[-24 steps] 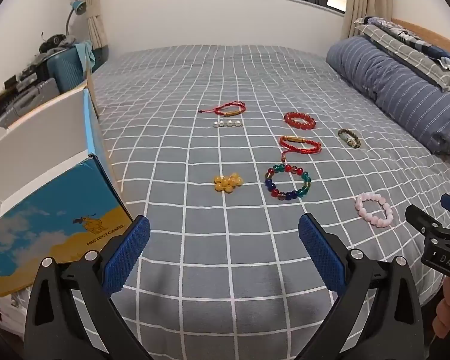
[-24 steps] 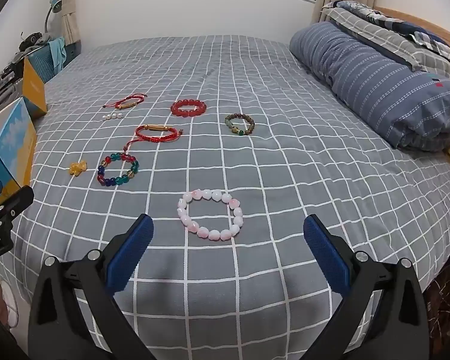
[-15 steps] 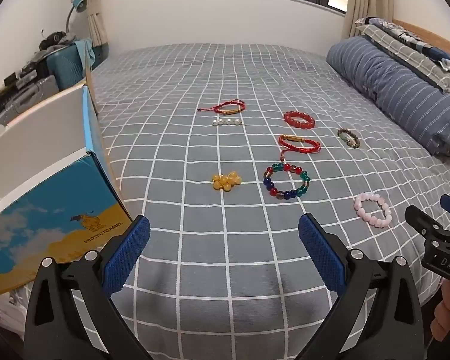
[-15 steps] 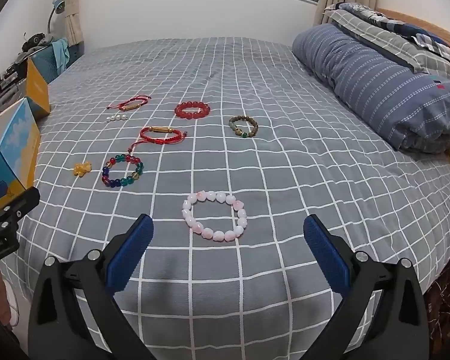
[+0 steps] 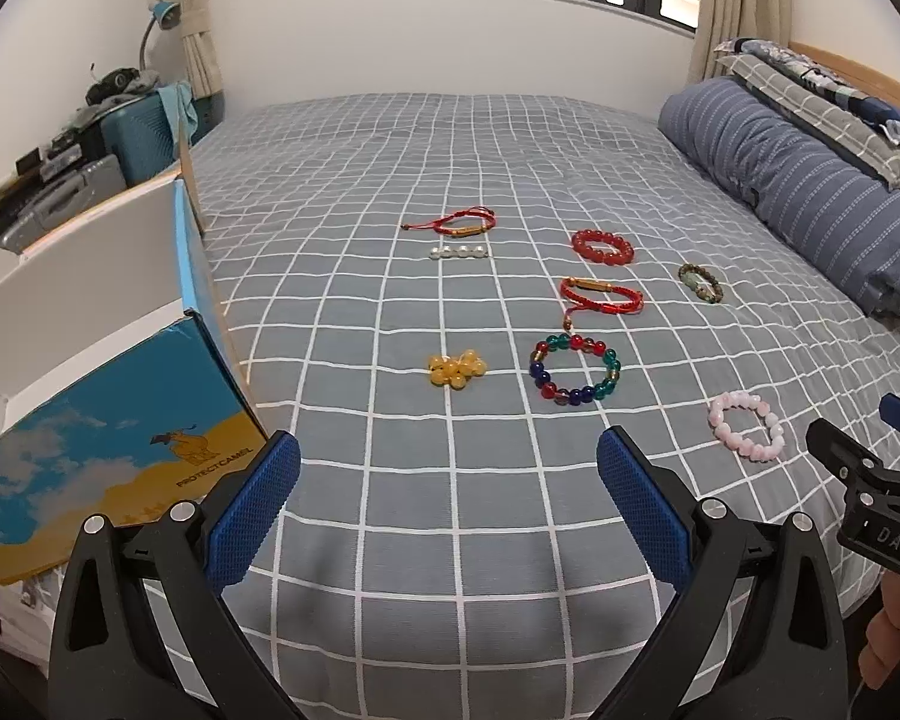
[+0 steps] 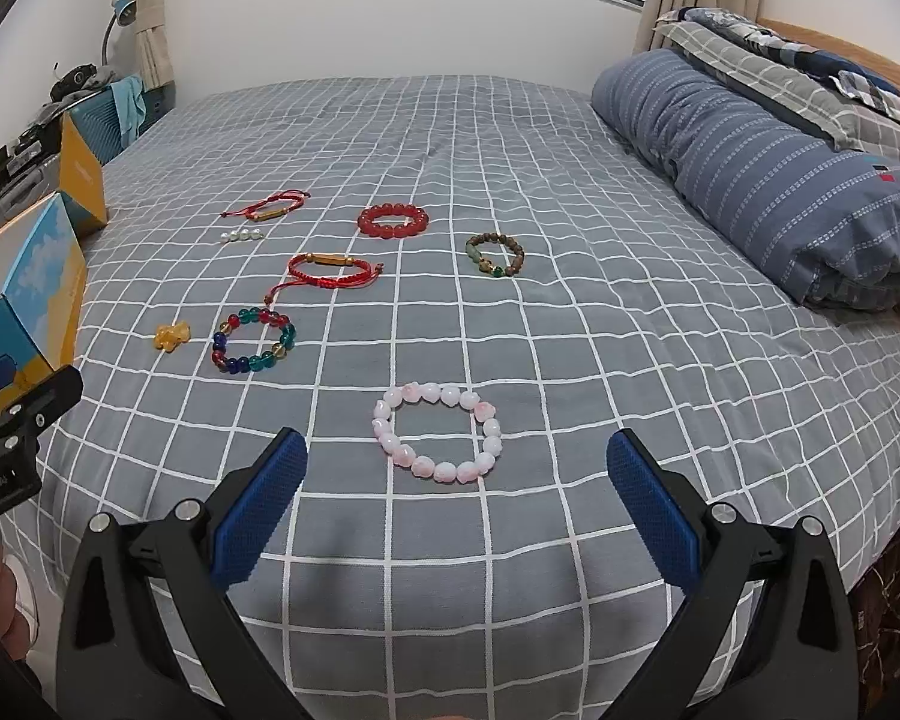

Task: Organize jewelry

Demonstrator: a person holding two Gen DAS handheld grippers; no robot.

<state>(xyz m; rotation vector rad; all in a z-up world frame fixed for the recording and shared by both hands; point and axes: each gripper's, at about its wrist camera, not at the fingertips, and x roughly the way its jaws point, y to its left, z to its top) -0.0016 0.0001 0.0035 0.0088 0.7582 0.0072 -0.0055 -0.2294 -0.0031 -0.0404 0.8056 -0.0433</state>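
Several bracelets lie on the grey checked bed. A pink bead bracelet (image 6: 437,433) lies just beyond my open, empty right gripper (image 6: 456,480); it also shows in the left wrist view (image 5: 747,426). A multicoloured bead bracelet (image 5: 575,368) and a yellow bead cluster (image 5: 456,369) lie ahead of my open, empty left gripper (image 5: 448,483). Farther off are a red cord bracelet (image 5: 600,295), a red bead bracelet (image 5: 603,246), a brown-green bracelet (image 5: 700,282), another red cord bracelet (image 5: 459,222) and a row of white pearls (image 5: 459,251).
A blue and yellow cardboard box (image 5: 108,438) with open flaps stands at the bed's left edge. A rolled blue striped duvet (image 6: 768,180) and pillows lie along the right side. Luggage and clutter (image 5: 90,144) stand by the far left wall.
Both grippers have drawn back slightly from the bed, so the bracelets sit a little farther ahead in both views. Nothing on the bed has moved.
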